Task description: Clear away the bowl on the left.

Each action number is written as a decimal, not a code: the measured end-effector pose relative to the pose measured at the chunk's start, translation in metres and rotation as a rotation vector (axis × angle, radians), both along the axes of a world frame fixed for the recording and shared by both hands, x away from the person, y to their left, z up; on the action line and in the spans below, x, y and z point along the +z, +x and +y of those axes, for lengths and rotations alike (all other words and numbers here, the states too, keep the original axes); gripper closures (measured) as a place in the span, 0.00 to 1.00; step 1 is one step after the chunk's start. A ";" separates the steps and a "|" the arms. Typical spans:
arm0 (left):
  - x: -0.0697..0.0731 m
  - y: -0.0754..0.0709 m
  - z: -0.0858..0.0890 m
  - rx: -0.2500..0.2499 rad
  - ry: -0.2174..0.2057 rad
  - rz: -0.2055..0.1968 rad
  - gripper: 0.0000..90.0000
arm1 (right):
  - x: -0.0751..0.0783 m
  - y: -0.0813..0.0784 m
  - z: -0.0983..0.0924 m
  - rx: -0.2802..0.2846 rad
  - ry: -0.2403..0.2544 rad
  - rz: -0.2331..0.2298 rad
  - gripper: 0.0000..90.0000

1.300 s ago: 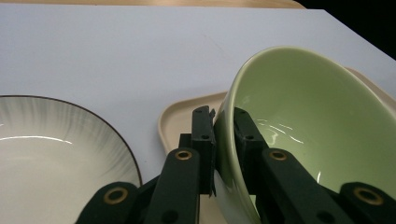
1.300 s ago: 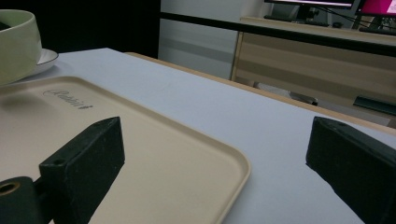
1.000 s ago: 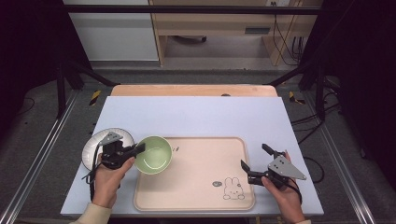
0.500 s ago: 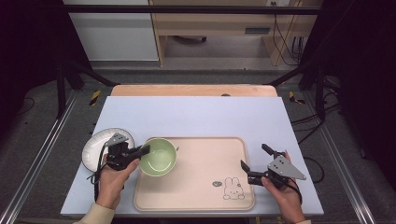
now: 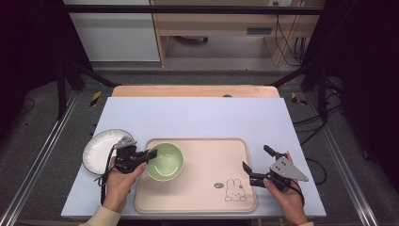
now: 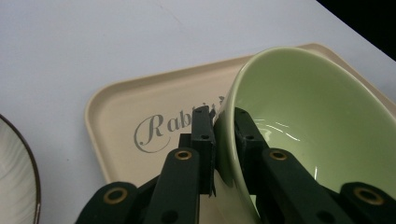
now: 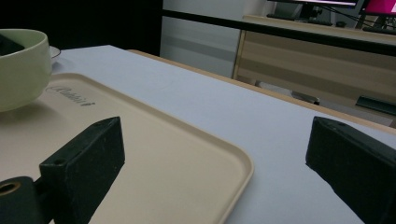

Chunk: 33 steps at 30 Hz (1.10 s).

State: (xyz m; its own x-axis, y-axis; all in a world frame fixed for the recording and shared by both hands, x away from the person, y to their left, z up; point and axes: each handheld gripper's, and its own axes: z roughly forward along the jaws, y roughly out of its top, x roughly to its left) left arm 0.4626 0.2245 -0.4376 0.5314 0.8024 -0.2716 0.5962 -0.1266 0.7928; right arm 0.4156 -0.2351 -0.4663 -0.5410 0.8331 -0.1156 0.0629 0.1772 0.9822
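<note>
High view: left tongs (image 5: pixel 151 154) at the near-left rim of a green bowl (image 5: pixel 165 161), which sits on the left part of a beige tray (image 5: pixel 202 197). White plate (image 5: pixel 100 149) lies on the pale tabletop (image 5: pixel 197 117) just left of the tray, beside the left hand (image 5: pixel 120 181). Right tongs (image 5: pixel 256 165) held over the tray's right edge, jaws spread wide, nothing between them; right hand (image 5: pixel 284 195) behind them. A rabbit drawing (image 5: pixel 233 190) is printed on the tray's near-right corner, with a small round mark beside it; no text legible from here.

Left gripper view: closes in on the grip. The two black jaws pinch the bowl's wall, one jaw outside, one inside the pale green interior; the bowl appears tilted in this view. Cursive lettering (image 6: pixel 161 130) on the tray beyond reads "Rabbi", the rest hidden by jaw and bowl. Dark-rimmed plate edge at far left.

Right gripper view: low angle along the tray. Both jaws far apart, empty. Bowl at upper left, same cursive word near it, too small to read. Wooden furniture and a lit screen in the background.
</note>
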 end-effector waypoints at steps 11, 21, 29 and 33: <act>-0.005 0.005 -0.007 -0.008 -0.046 0.029 0.90 | 0.000 0.000 0.000 0.000 0.000 0.001 0.05; -0.009 0.005 -0.025 -0.053 -0.047 0.047 0.90 | 0.001 -0.001 -0.001 -0.001 0.006 0.000 0.05; -0.014 0.006 -0.032 -0.065 -0.037 0.061 0.90 | 0.000 0.000 -0.001 0.000 0.006 0.000 0.05; -0.016 0.006 -0.033 -0.068 -0.046 0.073 0.90 | 0.001 -0.001 -0.001 -0.001 0.005 0.001 0.05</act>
State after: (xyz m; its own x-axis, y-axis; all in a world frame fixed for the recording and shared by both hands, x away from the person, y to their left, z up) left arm 0.4689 0.1917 -0.4531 0.5616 0.7511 -0.3471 0.6437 -0.1330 0.7536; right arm 0.4149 -0.2358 -0.4658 -0.5402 0.8342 -0.1108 0.0640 0.1720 0.9830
